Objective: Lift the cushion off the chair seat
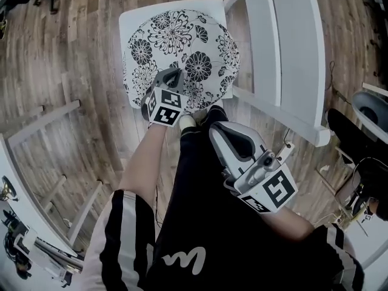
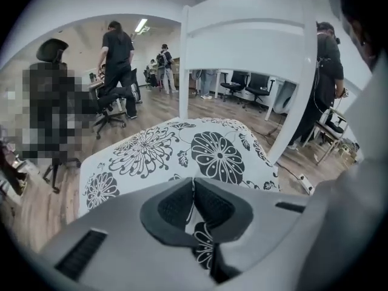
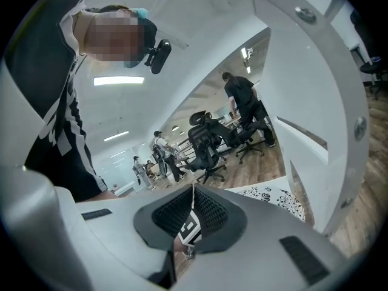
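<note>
Cushion, round, black-flowered, no clear long axis, sits on white chair seat. Left gripper pinches its near edge. Right gripper is closed on nothing.

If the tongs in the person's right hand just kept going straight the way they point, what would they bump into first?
Probably the left tongs, at their marker cube, which shows between the closed jaws of the right tongs. Depth is unclear; they might pass just beside it toward the cushion.
</note>
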{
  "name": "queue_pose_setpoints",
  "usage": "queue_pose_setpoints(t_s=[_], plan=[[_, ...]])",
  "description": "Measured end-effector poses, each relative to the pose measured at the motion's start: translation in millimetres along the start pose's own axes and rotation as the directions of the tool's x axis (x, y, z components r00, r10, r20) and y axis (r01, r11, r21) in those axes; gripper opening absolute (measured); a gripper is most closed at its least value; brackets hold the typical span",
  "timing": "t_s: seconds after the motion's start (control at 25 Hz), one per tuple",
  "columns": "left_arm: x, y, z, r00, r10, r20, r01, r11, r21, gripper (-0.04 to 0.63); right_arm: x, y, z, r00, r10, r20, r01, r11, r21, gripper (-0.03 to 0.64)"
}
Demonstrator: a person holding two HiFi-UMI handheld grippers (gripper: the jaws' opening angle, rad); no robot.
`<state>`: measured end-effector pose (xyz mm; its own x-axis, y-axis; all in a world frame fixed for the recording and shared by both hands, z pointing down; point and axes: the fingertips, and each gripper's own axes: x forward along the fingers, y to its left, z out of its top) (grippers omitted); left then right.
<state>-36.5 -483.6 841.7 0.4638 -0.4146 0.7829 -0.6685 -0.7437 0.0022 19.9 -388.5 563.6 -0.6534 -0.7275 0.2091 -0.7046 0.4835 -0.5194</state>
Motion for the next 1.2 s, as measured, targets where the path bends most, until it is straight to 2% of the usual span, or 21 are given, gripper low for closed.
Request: queue_pose_setpoints(t_s=[0.16, 0.28, 0.56, 0.72, 0.84, 0.92, 1.12, 1.2], plan=[[-25, 0, 5, 0.998, 0.034, 0.059, -0.032, 0.999, -0.04, 0.012, 3, 1, 6, 1.0, 0.003, 0.014, -0.002, 1.0, -0.027, 0.021], [-55, 1, 1, 0.992, 0.061, 0.113, -0.054, 0.996, -0.065, 0.012, 3, 8, 10, 0.999, -0.024, 0.045, 0.027, 0.997, -0.07, 0.021], [-120, 4, 29, 0.963, 0.116, 0.242, -0.081, 0.985, -0.15, 0.012, -1, 24, 34, 0.993, -0.045, 0.108, 0.059, 0.99, -0.13, 0.021], [-160, 2, 42, 0.937, 0.155, 0.313, -0.087, 0.972, -0.218, 0.012, -7, 44, 40, 0.991, -0.032, 0.131, 0.052, 0.987, -0.155, 0.021], [-191, 3, 54, 0.909, 0.176, 0.378, -0.085, 0.966, -0.245, 0.012, -7, 61, 50, 0.986, -0.007, 0.167, 0.039, 0.981, -0.188, 0.021], [-212, 4, 66, 0.89, 0.183, 0.418, -0.074, 0.961, -0.265, 0.012, -5, 72, 64, 0.981, 0.007, 0.193, 0.034, 0.978, -0.208, 0.021], [-260, -7, 89, 0.865, 0.167, 0.473, -0.033, 0.96, -0.278, 0.012, -9, 99, 107, 0.966, 0.041, 0.256, 0.022, 0.971, -0.239, 0.021], [-281, -10, 96, 0.846, 0.17, 0.506, -0.02, 0.957, -0.289, 0.012, -14, 110, 122, 0.956, 0.058, 0.287, 0.018, 0.966, -0.257, 0.021]])
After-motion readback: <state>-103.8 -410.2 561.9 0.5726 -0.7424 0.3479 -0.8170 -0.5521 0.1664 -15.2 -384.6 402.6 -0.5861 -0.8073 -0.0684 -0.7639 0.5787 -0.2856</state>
